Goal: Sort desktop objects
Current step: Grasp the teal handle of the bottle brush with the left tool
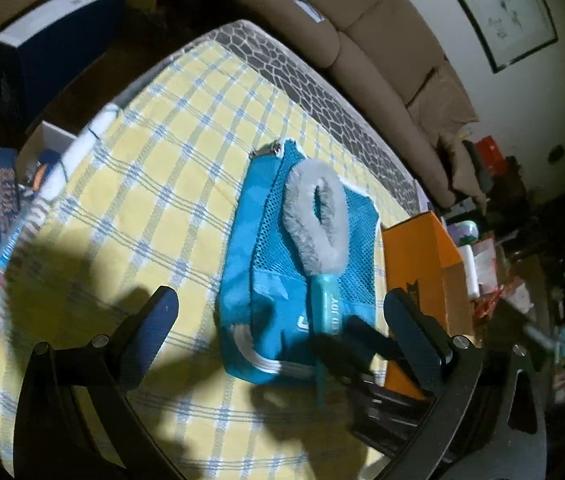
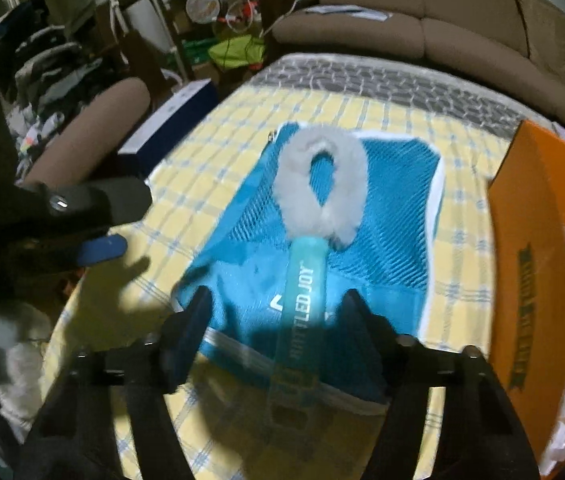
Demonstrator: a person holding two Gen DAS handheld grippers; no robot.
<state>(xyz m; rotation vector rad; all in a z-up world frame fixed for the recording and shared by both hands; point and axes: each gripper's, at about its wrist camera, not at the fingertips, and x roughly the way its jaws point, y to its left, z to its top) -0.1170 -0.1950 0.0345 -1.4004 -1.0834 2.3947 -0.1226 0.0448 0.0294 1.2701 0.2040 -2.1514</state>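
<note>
A bottle brush (image 2: 310,248) with a grey fluffy loop head and a teal handle lies on a blue mesh pouch (image 2: 386,232) on the yellow checked tablecloth (image 2: 218,140). My right gripper (image 2: 278,316) is open, its fingers on either side of the brush handle, not closed on it. In the left wrist view the brush (image 1: 318,224) and the pouch (image 1: 258,264) lie ahead. My left gripper (image 1: 278,312) is open and empty above the cloth, in front of the pouch. The right gripper's dark fingers (image 1: 362,344) show at the handle's near end.
An orange cardboard box (image 2: 538,240) stands at the table's right edge, also in the left wrist view (image 1: 422,264). A dark blue box (image 1: 58,52) sits off the far left. A brown sofa (image 2: 442,12) runs behind the table. Clutter lies at the left.
</note>
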